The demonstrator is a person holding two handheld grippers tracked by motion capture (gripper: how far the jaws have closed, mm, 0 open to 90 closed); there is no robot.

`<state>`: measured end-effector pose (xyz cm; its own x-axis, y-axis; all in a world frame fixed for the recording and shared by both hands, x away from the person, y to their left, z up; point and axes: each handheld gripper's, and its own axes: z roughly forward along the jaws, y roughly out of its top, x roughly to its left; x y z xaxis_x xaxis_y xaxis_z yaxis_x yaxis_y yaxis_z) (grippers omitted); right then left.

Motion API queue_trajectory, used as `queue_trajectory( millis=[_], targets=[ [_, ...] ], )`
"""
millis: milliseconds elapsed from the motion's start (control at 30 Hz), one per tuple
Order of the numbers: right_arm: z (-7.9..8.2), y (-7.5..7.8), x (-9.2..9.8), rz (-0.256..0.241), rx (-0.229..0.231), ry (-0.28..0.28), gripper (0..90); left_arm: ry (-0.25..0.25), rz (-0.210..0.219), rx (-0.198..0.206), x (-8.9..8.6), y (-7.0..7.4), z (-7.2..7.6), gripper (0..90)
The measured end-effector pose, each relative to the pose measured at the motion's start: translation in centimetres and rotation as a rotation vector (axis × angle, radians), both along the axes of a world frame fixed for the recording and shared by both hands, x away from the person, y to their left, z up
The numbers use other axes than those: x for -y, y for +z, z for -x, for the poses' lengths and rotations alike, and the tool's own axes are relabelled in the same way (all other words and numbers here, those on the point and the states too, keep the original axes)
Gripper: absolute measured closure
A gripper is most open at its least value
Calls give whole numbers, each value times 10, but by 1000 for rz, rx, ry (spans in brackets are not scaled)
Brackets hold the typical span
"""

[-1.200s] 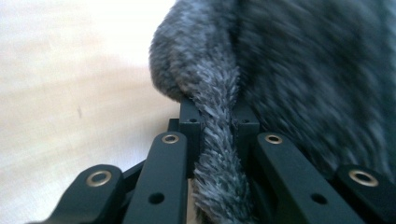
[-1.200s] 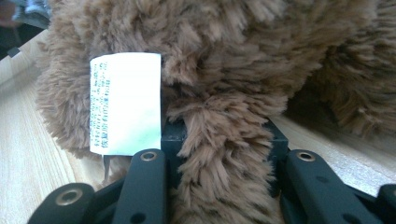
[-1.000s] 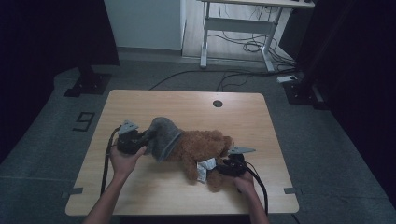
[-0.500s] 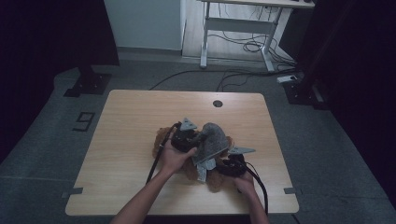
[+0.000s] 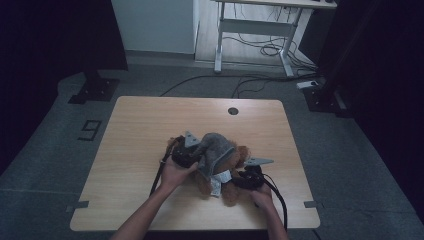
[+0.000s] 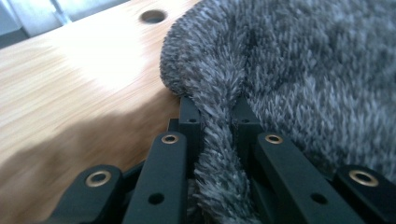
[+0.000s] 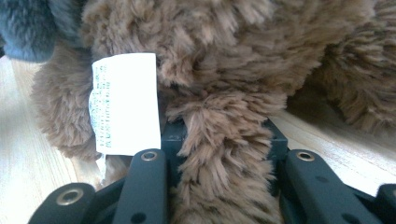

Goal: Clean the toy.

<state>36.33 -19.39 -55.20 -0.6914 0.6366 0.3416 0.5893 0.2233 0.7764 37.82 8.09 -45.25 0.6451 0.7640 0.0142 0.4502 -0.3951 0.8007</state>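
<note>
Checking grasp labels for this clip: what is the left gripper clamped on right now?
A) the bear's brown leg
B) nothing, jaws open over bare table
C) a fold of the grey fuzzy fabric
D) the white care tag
C: in the left gripper view the left gripper has its black jaws closed on a ridge of grey fuzzy fabric, while the right gripper pinches the brown plush bear beside the white care tag.

Dim overhead scene, blurred close-ups
</note>
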Motion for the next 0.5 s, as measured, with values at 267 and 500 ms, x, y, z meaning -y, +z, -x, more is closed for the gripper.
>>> queue_trajectory(
  millis=[267,500],
  targets=[
    [0,-1,0,-9,-1,7,647,47,59,13,-49,-1,8,785],
    [-1,-1,0,-12,-7,5,646,112,75,27,-77,4,10,788]
  ],
)
